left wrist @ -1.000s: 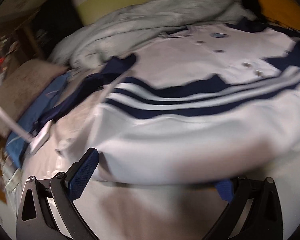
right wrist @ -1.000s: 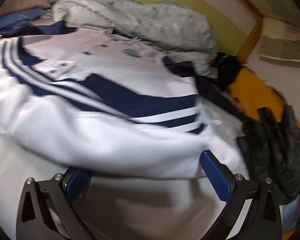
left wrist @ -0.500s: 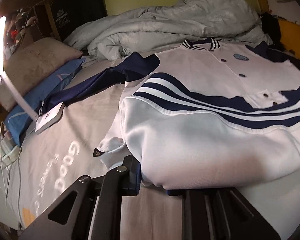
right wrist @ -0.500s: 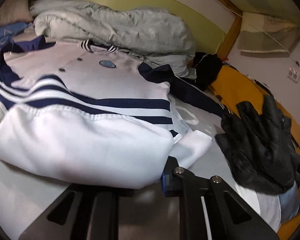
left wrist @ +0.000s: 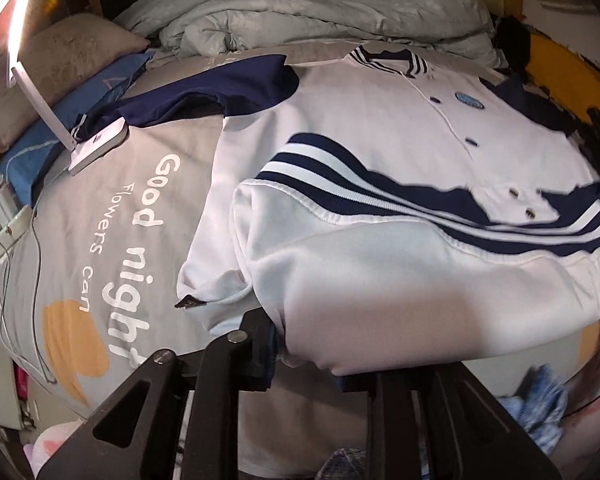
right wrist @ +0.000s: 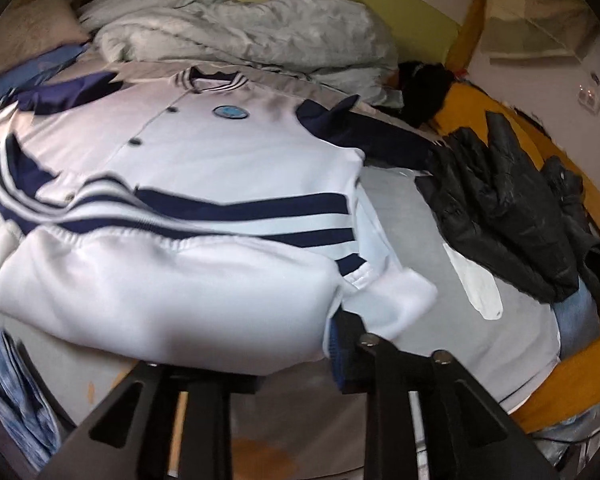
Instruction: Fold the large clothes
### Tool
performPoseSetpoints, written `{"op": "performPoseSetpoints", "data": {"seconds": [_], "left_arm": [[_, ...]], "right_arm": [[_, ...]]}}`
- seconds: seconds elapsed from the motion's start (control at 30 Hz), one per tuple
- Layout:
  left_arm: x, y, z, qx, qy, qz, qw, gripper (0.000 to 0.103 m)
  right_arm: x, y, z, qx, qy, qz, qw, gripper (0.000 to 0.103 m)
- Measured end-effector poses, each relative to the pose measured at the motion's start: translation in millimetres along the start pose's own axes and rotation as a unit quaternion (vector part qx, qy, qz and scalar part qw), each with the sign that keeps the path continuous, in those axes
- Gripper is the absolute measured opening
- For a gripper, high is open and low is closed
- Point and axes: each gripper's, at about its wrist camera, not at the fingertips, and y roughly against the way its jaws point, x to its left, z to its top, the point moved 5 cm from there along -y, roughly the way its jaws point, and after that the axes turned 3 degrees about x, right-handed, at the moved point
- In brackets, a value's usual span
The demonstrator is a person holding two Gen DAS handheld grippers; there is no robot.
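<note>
On my left wrist feed, the left gripper [left wrist: 306, 364] sits at the near edge of the white jacket [left wrist: 380, 240], whose folded hem bulges over the finger tips and hides them, so I cannot tell how far it is parted or whether it has cloth pinched. My right gripper [right wrist: 292, 360] is under the same near fold on the other side; one blue pad [right wrist: 334, 344] shows beside the fabric, the other is covered, so I cannot tell its grip either. The jacket lies on the grey bedsheet [left wrist: 112, 208] with its bottom part turned up over the front, navy stripes running across, a striped collar [left wrist: 388, 58] at the far end, dark snaps down the placket and a round blue chest badge [left wrist: 468, 100] whose lettering is too small for me to read. Printed on the sheet in white I can read "Good night" and smaller "Flowers can". A navy sleeve [left wrist: 204, 92] spreads left toward a white desk lamp [left wrist: 96, 146]. A crumpled grey duvet [right wrist: 240, 40] lies behind the collar, and a black puffer jacket [right wrist: 508, 208] rests to the right.
</note>
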Motion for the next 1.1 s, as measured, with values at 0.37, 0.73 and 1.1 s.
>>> {"op": "performPoseSetpoints", "data": {"seconds": [0.37, 0.73, 1.1], "left_arm": [[20, 1, 94, -0.031, 0.038, -0.007, 0.9988, 0.061], [61, -69, 168, -0.1, 0.069, -0.031, 0.9922, 0.091], [66, -90, 162, -0.095, 0.095, -0.103, 0.9855, 0.01]], "right_arm": [[-21, -15, 99, -0.041, -0.023, -0.014, 0.999, 0.072], [-50, -102, 124, -0.011, -0.103, 0.023, 0.994, 0.082], [-66, -113, 118, -0.004, -0.152, 0.084, 0.985, 0.04]]}}
